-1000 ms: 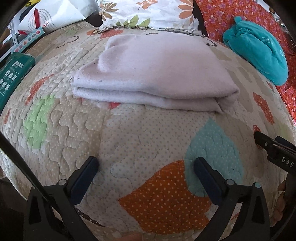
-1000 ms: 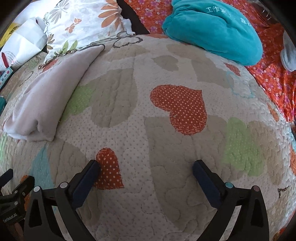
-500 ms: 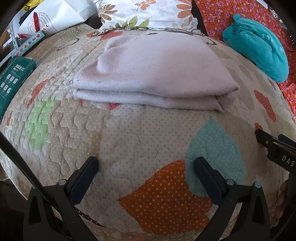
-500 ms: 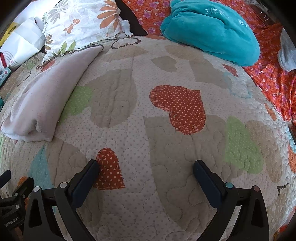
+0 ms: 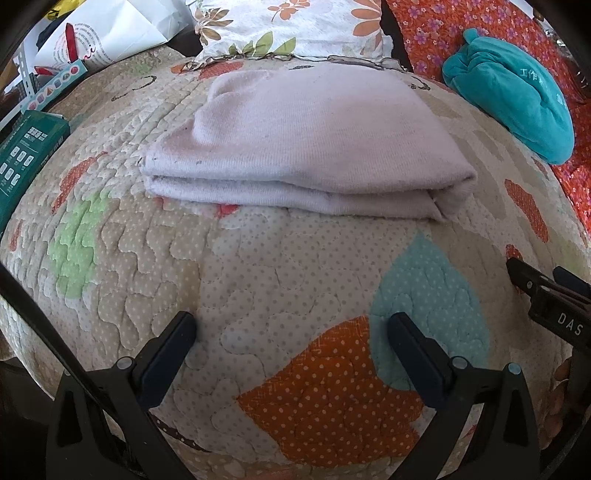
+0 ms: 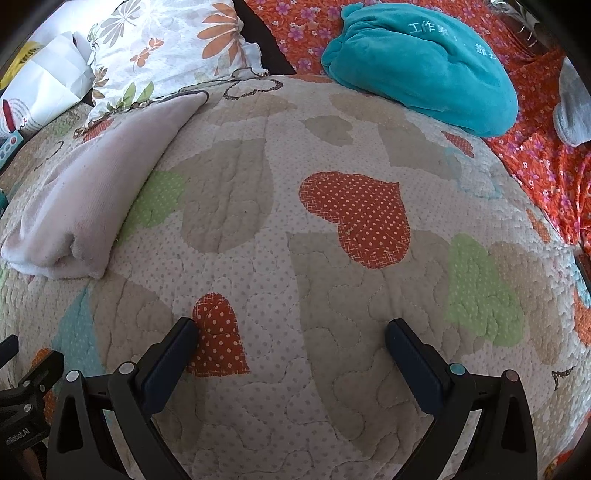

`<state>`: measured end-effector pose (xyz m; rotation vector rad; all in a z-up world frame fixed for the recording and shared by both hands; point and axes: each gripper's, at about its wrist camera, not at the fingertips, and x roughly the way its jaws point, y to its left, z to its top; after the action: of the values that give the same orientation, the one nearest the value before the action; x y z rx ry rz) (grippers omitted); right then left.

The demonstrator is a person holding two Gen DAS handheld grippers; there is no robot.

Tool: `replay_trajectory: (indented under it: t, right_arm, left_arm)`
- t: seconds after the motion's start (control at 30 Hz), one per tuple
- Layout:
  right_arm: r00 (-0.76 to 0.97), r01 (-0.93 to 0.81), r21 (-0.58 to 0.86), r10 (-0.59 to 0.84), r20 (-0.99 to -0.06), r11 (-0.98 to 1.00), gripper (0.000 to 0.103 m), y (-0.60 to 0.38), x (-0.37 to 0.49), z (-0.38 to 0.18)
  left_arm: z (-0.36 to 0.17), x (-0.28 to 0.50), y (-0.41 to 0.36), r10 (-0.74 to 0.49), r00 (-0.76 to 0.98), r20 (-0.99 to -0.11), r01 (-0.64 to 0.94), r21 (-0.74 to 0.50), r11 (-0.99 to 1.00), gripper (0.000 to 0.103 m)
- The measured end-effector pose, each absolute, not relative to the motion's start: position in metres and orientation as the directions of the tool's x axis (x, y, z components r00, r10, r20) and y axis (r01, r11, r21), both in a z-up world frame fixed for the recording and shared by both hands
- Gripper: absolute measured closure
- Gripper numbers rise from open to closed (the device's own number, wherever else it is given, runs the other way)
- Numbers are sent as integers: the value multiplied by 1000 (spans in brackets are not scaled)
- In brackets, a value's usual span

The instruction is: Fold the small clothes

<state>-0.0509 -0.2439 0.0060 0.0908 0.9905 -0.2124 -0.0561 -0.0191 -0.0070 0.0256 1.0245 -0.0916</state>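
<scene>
A pale pink garment (image 5: 306,144) lies folded in a flat stack on the heart-patterned quilt (image 5: 258,280); it also shows at the left of the right wrist view (image 6: 92,192). My left gripper (image 5: 291,332) is open and empty, hovering over the quilt a little short of the garment's near edge. My right gripper (image 6: 291,336) is open and empty over bare quilt, to the right of the garment. The right gripper's side shows at the right edge of the left wrist view (image 5: 546,295).
A teal plush bundle (image 6: 424,62) lies at the back right on an orange flowered sheet (image 6: 535,155). A floral pillow (image 5: 291,26) sits behind the garment. A green box (image 5: 26,155) and a white bag (image 5: 107,33) are at the left.
Both grippers have drifted slightly back and stay open. The folded garment has not moved.
</scene>
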Motion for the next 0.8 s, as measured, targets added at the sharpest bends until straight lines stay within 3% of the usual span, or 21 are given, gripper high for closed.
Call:
replay_trajectory:
  t: [0.8]
  right_arm:
    - [506,214,-34,-141,-851,976,0,-244,-51,8]
  left_arm:
    - [-7,-53,-16,-86,505,-859,88,-47,995,0]
